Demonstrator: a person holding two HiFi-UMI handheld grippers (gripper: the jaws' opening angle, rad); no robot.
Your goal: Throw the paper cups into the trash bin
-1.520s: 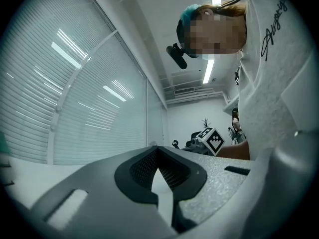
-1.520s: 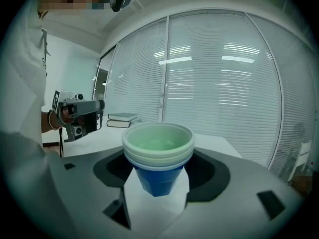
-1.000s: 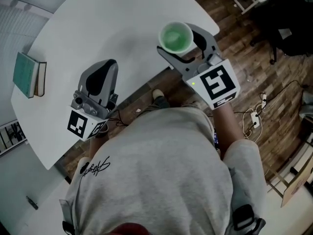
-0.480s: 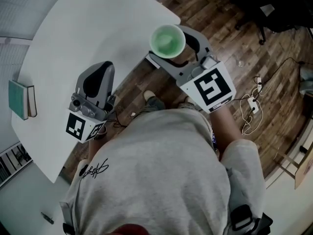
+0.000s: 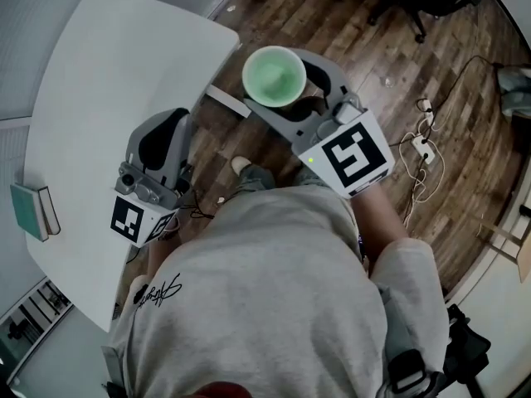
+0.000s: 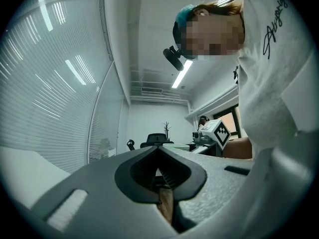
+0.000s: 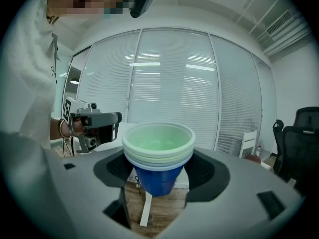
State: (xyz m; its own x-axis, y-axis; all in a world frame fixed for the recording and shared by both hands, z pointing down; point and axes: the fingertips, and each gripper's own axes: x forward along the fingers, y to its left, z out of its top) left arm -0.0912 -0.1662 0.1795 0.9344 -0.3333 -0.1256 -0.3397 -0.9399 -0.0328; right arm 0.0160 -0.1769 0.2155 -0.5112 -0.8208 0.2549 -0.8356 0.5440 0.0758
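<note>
brown wood floor (image 5: 373, 48) lies under the right claw (image 7: 158, 180), which pinches a stack of green-and-blue paper cups (image 5: 274, 75). left claw (image 6: 160, 178) is closed, empty. hold the cups level, squeeze softly; no bin shows.

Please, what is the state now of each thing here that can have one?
paper cups: nested in one stack, upright, held over the floor.
right tool: shut on the paper cups.
left tool: shut, nothing between the jaws.
book: closed, lying on the table.
</note>
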